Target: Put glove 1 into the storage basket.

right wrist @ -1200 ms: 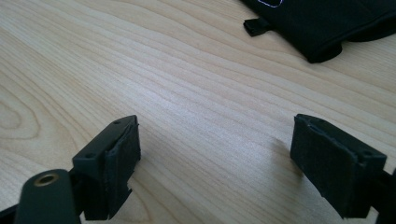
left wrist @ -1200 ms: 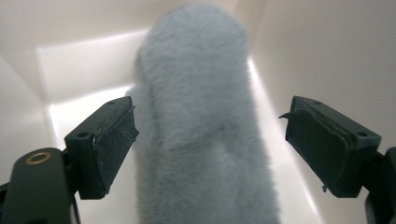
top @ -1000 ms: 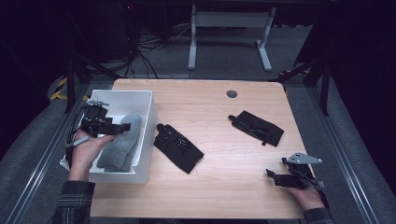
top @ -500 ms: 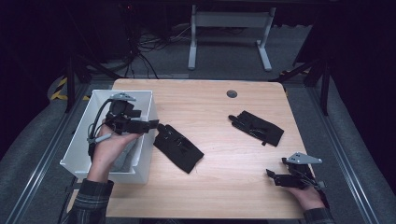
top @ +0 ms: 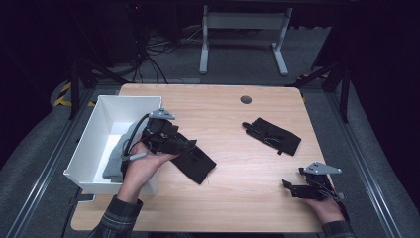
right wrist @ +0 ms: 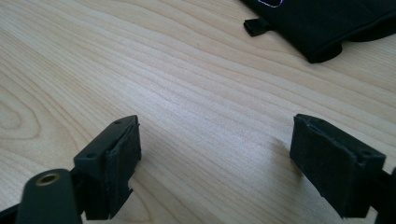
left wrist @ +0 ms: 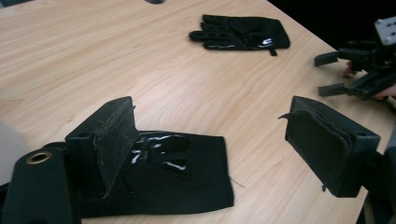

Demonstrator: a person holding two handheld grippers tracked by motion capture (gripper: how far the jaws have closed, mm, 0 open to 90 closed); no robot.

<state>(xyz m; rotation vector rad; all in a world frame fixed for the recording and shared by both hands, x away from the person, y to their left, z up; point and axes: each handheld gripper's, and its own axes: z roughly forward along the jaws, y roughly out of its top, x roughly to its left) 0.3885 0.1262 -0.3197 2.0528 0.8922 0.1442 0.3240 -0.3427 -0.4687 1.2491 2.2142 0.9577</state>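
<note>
While my left gripper [left wrist: 210, 140] hovers open above the near black glove [left wrist: 177, 177]: approach for pickup.
That glove lies flat on the wooden table [top: 233, 124] beside the white bin [top: 99, 129]; next I lower and close on its cuff. My right gripper [right wrist: 215, 163] rests open.

Bystander items on and around wooden table [top: 223, 119], logged from high view.

White open-topped bin [top: 89, 144] at 9 o'clock edge of tabletop, overhanging slightly; grey cloth [top: 115, 161] lying crumpled inside, against floor of bin. Spare black glove [top: 272, 135] flat on wood at 2 o'clock from table centre, fingers toward 10 o'clock, cuff toward 4 o'clock, well apart from bin. Dark round grommet [top: 245, 99] near far edge, 12 o'clock. Beyond table: white stand legs [top: 203, 47] on grey carpet at 12 o'clock, tangle of black cables [top: 153, 54] at 11 o'clock, yellow-black striped tape [top: 62, 96] on floor at 10 o'clock.
</note>
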